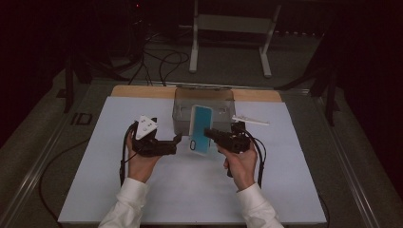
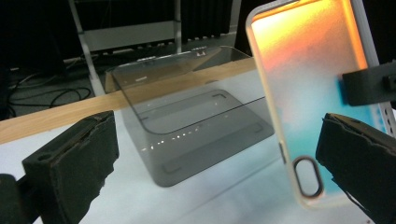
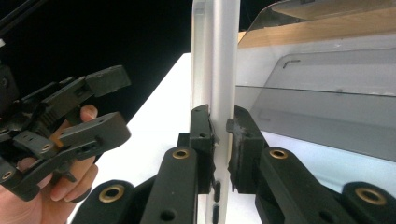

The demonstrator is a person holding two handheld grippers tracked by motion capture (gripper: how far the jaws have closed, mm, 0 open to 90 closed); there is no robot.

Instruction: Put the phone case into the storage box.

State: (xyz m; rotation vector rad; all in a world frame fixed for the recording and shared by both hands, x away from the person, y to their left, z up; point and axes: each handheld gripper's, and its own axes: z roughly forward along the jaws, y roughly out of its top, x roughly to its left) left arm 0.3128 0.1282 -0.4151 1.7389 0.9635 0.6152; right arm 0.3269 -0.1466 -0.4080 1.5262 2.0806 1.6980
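Note:
A translucent phone case (image 1: 202, 124) with a teal back stands upright in front of a clear grey plastic box (image 1: 183, 108). My right gripper (image 1: 208, 132) is shut on the case's long edge, and the right gripper view shows the case (image 3: 217, 56) edge-on between its jaws (image 3: 220, 127). My left gripper (image 1: 177, 139) is open just left of the case, not touching it. In the left gripper view the case (image 2: 303, 84) rises near the right jaw, its camera cutout at the bottom, with the box (image 2: 187, 116) behind. The left gripper (image 3: 93, 109) appears open at the left of the right gripper view.
The box (image 3: 327, 107) sits open-topped at the back middle of the white mat (image 1: 142, 190). A flat white piece (image 1: 250, 119) lies right of the box. A wooden table edge (image 1: 138, 91), floor cables and a metal stand (image 1: 233, 28) lie beyond.

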